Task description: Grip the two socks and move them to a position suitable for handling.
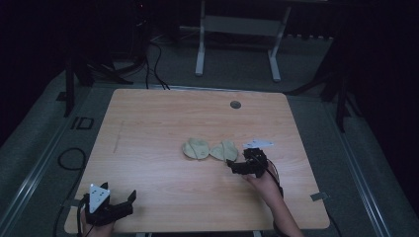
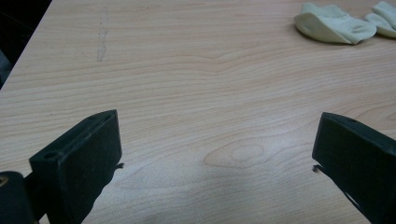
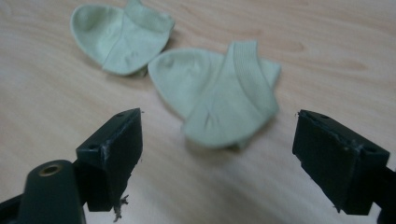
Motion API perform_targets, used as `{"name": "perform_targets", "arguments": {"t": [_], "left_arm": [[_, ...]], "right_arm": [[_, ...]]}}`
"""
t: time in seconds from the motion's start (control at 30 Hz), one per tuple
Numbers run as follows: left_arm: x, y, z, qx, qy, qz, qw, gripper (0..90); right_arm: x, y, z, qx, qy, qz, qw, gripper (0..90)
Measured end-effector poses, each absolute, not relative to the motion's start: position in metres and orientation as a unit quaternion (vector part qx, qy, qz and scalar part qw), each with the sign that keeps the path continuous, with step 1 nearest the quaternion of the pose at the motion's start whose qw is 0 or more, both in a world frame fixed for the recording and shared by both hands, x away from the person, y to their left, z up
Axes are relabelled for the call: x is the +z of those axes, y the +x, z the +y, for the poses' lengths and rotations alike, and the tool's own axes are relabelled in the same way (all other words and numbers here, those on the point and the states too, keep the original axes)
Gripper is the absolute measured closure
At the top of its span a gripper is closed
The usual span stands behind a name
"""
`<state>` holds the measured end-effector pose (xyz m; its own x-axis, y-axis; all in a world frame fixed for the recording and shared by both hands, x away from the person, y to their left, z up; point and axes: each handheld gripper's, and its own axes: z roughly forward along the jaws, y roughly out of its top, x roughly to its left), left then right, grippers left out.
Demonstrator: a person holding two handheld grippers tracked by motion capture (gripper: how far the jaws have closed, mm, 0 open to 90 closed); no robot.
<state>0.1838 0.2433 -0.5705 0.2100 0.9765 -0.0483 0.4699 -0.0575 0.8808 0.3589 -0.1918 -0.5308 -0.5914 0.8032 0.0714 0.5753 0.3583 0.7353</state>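
Two pale green folded socks are seen lying side by side near the middle of the wooden counter (image 1: 148, 123), almost touching. The nearer sock (image 3: 219, 100) lies just beyond the right tool (image 3: 217, 154), whose jaws are spread wide with nothing between them; its ribbed cuff is folded across the body. The farther sock (image 3: 119, 37) is placed beyond the nearer one in the right gripper view, folded likewise.

In the high view, the right tool (image 1: 245, 165) is held low over the counter just beside the right-hand sock, with the person's hand (image 1: 264, 185) behind it. The left tool (image 1: 126, 201) is found at the near left corner of the counter, well apart from both socks; its jaws are likewise parted and empty. In the left gripper view, bare wood is shown between the jaws.
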Motion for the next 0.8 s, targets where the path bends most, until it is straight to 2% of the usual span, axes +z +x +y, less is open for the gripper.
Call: {"name": "perform_targets", "arguments": {"t": [0.1, 0.17, 0.57, 0.7, 0.8], "left_arm": [[-0.571, 0.184, 0.243, 0.304, 0.663, 0.546, 0.411, 1.5], [-0.572, 0.185, 0.244, 0.3, 0.666, 0.546, 0.41, 1.5], [-0.572, 0.185, 0.247, 0.295, 0.661, 0.551, 0.416, 1.5], [-0.573, 0.186, 0.249, 0.292, 0.66, 0.552, 0.418, 1.5], [-0.573, 0.185, 0.249, 0.291, 0.66, 0.552, 0.418, 1.5]], "right_arm": [[-0.532, 0.367, -0.182, 0.366, 0.425, 0.814, 0.151, 16.5], [-0.533, 0.372, -0.175, 0.36, 0.421, 0.818, 0.153, 21.1], [-0.546, 0.4, -0.143, 0.321, 0.44, 0.82, 0.177, 26.3], [-0.556, 0.4, -0.137, 0.301, 0.44, 0.824, 0.191, 31.2], [-0.558, 0.396, -0.136, 0.294, 0.43, 0.826, 0.214, 38.6]]}}
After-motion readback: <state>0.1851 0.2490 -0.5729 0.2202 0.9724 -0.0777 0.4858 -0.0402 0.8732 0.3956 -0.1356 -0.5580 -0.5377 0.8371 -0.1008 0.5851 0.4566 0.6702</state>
